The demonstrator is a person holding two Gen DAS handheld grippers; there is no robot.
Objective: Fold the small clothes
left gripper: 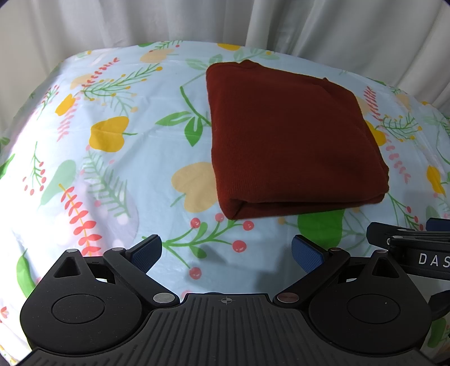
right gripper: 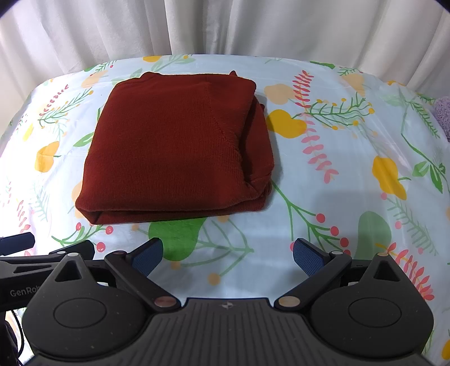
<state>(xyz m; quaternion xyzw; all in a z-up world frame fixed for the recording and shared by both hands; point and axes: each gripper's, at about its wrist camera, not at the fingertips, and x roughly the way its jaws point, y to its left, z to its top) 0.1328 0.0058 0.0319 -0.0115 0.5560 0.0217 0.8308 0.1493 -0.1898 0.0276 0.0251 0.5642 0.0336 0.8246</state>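
In the left wrist view, the floral cloth (left gripper: 118,157), pale blue with yellow fruit, green leaves and red berries, covers the tabletop across the left and middle of the frame. The left claw (left gripper: 226,252) sits at the lower centre, its blue-padded fingers (left gripper: 146,253) spread wide apart with nothing between them but bare cloth. Right of centre, in the upper middle of the frame, the rust-red garment (left gripper: 287,138) lies folded into a thick, roughly square bundle, flat on the cloth, its rounded fold edge facing the claw and well apart from the fingertips. At the lower right edge the right claw (left gripper: 416,239) pokes in as a black arm with white lettering; from here I cannot tell how far it is open. White curtains (left gripper: 197,19) hang behind the tabletop along the top.

In the right wrist view, the left claw (right gripper: 47,253) enters at the lower left edge. The folded rust-red garment (right gripper: 168,146) sits in the upper left and centre, with loose layers stacked along its right side. The right claw (right gripper: 227,253) at the lower centre is also spread wide, holding nothing, near the garment's front edge without touching it. At the far right edge a bit of lilac fabric (right gripper: 443,112) shows.
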